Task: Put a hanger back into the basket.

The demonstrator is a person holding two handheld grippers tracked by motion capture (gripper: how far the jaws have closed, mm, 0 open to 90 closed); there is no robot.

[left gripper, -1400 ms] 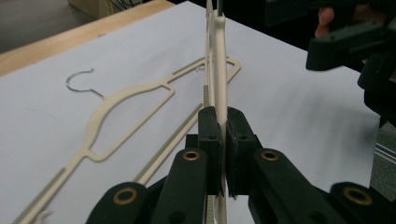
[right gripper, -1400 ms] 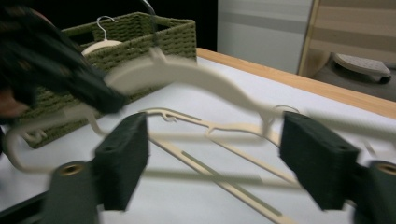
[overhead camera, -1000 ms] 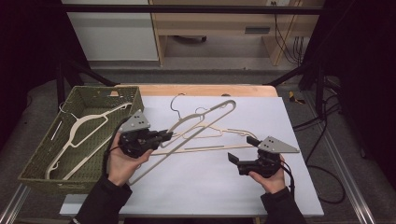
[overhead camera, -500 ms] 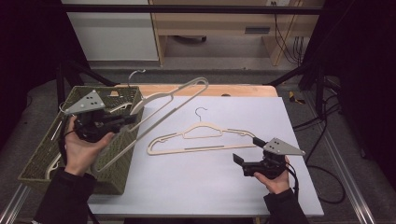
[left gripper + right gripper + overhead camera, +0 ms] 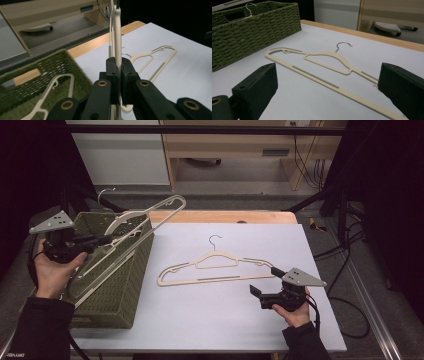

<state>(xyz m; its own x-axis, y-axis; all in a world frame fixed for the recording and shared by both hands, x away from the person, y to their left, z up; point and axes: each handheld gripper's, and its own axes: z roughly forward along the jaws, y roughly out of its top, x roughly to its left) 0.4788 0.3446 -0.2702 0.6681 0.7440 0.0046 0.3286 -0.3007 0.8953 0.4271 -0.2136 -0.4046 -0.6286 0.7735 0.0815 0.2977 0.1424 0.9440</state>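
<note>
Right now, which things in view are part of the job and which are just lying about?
In the job:
- held hanger, clamped in the left gripper above the basket
- green basket, one hanger already inside
- hanger flat on the table
- right gripper, fingers open, by that hanger

Lying about:
- cables on the floor beside the table
- wooden furniture behind the table

Cream hanger up in the black left hand-held gripper, its hook a silvery metal. Below it, the olive-green woven basket, a tight plaited pattern on its walls. A second cream hanger lies on the pale lilac-grey bench, which has a light wood edge. The right hand-held gripper is black with a grey plate.
</note>
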